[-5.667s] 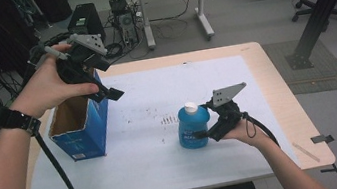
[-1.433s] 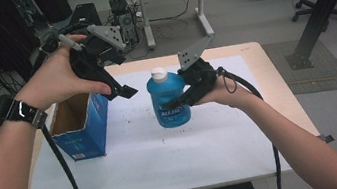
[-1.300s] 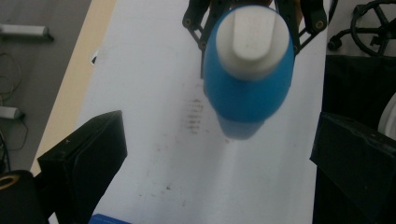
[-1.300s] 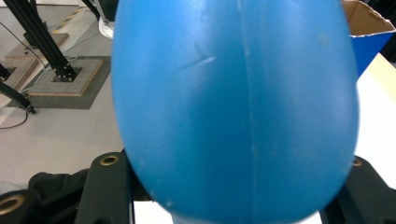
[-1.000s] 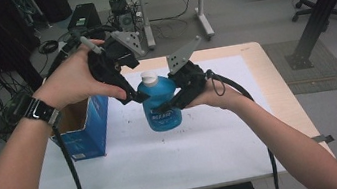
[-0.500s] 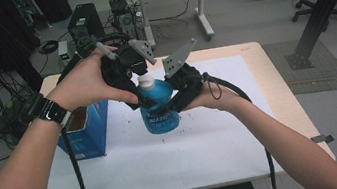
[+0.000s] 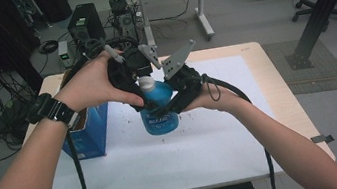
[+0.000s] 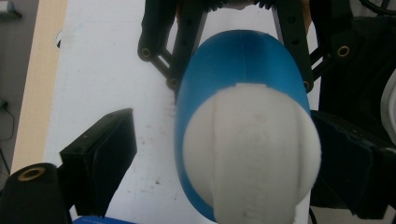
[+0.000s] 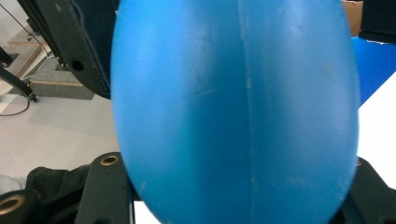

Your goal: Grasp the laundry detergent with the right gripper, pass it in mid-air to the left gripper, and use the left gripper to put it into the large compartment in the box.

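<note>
We judge the blue bottle (image 7: 159, 111) (right gripper (image 7: 177, 98) clamping its body) smooth, probably slippery; left gripper (image 8: 219, 154), jaws just closing, straddles the white cap (image 8: 252, 149), seemingly untouched.

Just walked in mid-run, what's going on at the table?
A person works two handheld grippers on a blue bottle above the white table. The right gripper is clamped on the bottle's body. The left gripper is at the white cap, its jaws just closing, one pad still apart from it. An open blue box stands at the left.
</note>
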`<state>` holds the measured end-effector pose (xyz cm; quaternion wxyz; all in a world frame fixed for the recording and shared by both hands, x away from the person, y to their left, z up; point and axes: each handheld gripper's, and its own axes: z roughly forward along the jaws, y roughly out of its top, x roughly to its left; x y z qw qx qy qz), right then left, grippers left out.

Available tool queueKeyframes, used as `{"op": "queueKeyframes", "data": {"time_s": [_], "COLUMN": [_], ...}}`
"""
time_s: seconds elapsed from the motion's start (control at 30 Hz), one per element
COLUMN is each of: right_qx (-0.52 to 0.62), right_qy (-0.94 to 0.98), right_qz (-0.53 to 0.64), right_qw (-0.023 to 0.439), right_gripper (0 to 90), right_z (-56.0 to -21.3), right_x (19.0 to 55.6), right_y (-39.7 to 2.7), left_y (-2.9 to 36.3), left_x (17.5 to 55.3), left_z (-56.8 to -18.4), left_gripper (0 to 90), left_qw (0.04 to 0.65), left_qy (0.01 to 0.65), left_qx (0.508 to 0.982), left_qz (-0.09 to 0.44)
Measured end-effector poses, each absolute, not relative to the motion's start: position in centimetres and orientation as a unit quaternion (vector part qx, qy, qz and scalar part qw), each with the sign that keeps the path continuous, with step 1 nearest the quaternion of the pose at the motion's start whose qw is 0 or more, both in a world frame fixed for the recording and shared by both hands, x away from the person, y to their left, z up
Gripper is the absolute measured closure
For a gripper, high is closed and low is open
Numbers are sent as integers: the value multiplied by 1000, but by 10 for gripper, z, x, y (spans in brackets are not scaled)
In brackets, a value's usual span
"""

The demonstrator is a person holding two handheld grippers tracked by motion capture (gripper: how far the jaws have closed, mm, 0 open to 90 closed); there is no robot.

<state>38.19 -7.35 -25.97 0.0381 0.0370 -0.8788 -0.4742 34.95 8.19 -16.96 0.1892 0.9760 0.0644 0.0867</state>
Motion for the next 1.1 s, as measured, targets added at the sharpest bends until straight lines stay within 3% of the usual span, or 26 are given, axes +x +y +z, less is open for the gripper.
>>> {"op": "queueKeyframes", "data": {"time_s": [0.37, 1.1], "right_qx": [40, 42], "right_qy": [-881, -884], "right_qz": [-470, -464], "right_qw": [35, 35], "right_gripper": [424, 425], "right_z": [-261, -262], "right_x": [381, 381], "right_y": [-72, -72], "left_y": [79, 78], "left_x": [350, 349], "left_z": [-171, -172], "left_gripper": [247, 373], "left_qw": [185, 182], "left_qy": [54, 45], "left_qx": [978, 980], "left_qz": [79, 62]}}
